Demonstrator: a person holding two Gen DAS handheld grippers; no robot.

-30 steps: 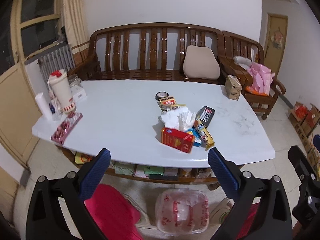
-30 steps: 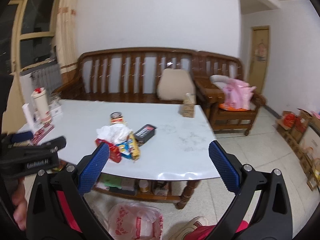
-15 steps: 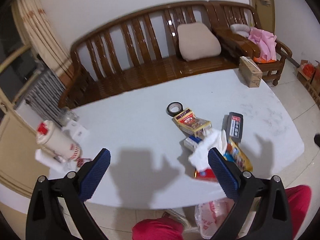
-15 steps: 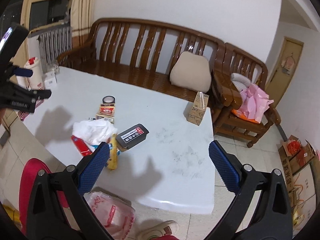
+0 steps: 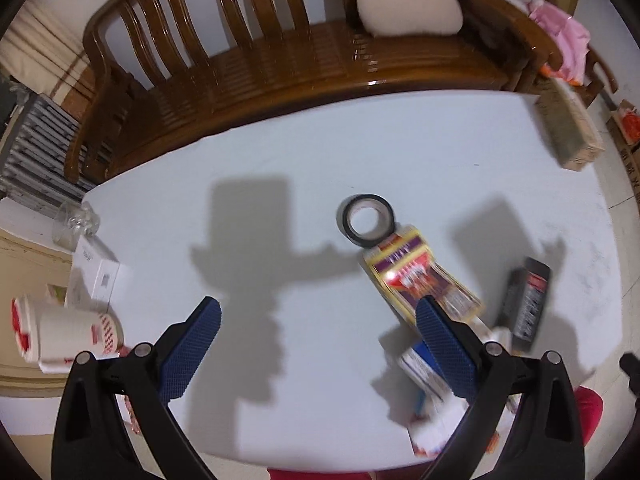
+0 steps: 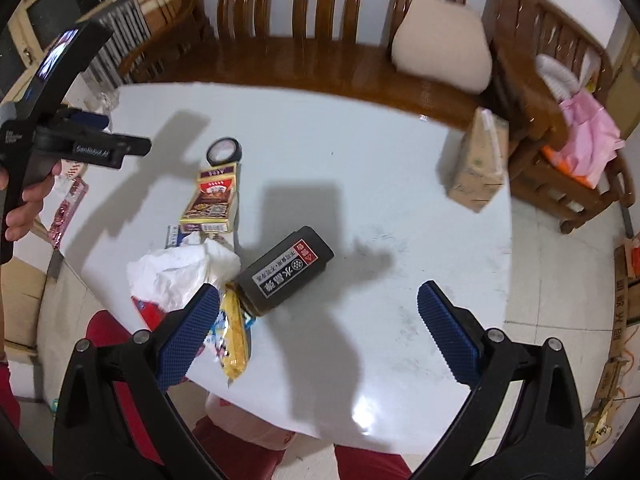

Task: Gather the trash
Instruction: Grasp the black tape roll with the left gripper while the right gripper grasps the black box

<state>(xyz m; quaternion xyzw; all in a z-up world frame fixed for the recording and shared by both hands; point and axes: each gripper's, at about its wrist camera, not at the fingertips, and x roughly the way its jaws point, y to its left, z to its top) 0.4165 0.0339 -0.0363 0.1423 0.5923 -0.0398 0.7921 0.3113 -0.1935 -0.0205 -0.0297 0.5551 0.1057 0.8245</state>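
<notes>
A pile of trash lies on the white table: a crumpled white tissue, a black box, a yellow snack wrapper, a yellow and red card box and a tape roll. My right gripper is open and empty above the table's near edge, right of the pile. My left gripper is open and empty over the table, left of the card box and tape roll. The left gripper also shows in the right wrist view.
A wooden bench with a beige cushion stands behind the table. A tissue box is at the far right corner. A paper cup and white box sit at the left end. A plastic bag lies below the near edge.
Both grippers have risen and moved forward over the table, tilting down. The pile now lies close under them. Both stay open.
</notes>
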